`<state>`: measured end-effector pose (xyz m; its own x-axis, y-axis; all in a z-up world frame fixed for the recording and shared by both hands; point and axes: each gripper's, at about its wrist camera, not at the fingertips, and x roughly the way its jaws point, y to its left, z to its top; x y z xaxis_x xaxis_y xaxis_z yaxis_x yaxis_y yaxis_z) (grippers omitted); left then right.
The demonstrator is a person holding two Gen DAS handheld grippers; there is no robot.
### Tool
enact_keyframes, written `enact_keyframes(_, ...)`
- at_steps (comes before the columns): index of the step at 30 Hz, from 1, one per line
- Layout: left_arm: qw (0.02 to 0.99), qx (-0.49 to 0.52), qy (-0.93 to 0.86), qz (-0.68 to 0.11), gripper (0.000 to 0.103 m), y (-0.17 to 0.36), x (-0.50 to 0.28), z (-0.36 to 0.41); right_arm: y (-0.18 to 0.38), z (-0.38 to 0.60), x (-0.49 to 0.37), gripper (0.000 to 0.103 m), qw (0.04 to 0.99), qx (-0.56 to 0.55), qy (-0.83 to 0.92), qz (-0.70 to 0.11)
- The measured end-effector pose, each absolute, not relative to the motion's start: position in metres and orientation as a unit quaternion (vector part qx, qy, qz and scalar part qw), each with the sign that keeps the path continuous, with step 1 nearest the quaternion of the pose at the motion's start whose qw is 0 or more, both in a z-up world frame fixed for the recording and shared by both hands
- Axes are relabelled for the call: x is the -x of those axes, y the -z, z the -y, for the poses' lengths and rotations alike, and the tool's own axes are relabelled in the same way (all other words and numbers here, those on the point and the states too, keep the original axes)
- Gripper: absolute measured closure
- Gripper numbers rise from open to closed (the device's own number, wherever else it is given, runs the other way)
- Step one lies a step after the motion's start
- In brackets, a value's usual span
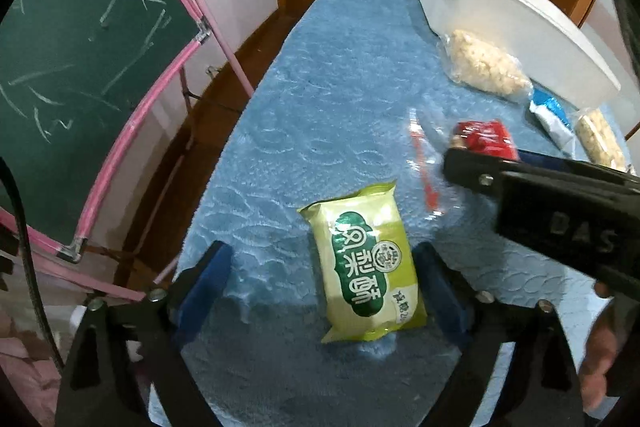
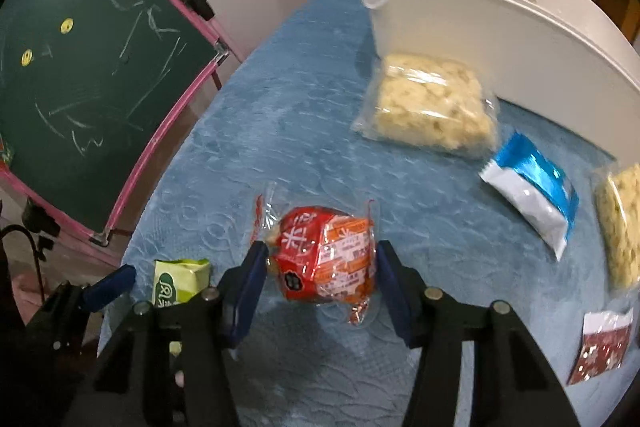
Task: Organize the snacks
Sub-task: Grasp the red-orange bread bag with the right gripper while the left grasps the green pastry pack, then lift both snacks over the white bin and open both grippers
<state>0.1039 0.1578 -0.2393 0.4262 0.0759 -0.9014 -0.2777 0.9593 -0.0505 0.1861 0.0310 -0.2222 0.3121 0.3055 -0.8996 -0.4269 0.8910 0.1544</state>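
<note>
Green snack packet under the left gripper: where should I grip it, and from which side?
Grip the green snack packet across its short width at mid-body, coming down from above. It lies flat on the blue tablecloth with its long axis running away from the left gripper, so its long edges already face the two pads. The crimped ends look too thin to hold well.

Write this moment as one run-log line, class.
left gripper: open around green packet | right gripper: pads at red packet, grip unclear | white bin: behind
</note>
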Motion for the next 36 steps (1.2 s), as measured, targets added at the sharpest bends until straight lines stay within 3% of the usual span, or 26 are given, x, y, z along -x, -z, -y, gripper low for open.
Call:
enact_keyframes(3,0.847,0.085,-0.100,-0.516,0.042,0.234,-0.102,-0.151,0.220,-0.019,-0.180,0.048,0.809,0.042,-0.222,-0.543)
enact_keyframes(4,0.848,0.083,-0.097,-0.514,0.058,0.233,-0.101,-0.149,0.219,-0.016,-0.177,0.048,0.809,0.039,-0.221,-0.543)
enact_keyframes(5,0.849,0.073,-0.102,-0.513,0.065,0.231,-0.101,-0.146,0.218,-0.013,-0.173,0.048,0.810,0.038,-0.219,-0.543)
enact_keyframes(19,0.877,0.043,-0.103,-0.467,0.066,0.185,-0.074,-0.114,0.194,0.066,-0.127,0.048,0.830,0.004,-0.186,-0.525)
enact_keyframes(36,0.907,0.030,-0.047,-0.418,0.066,0.111,-0.081,-0.038,0.121,0.141,-0.096,0.048,0.889,-0.052,-0.171,-0.421)
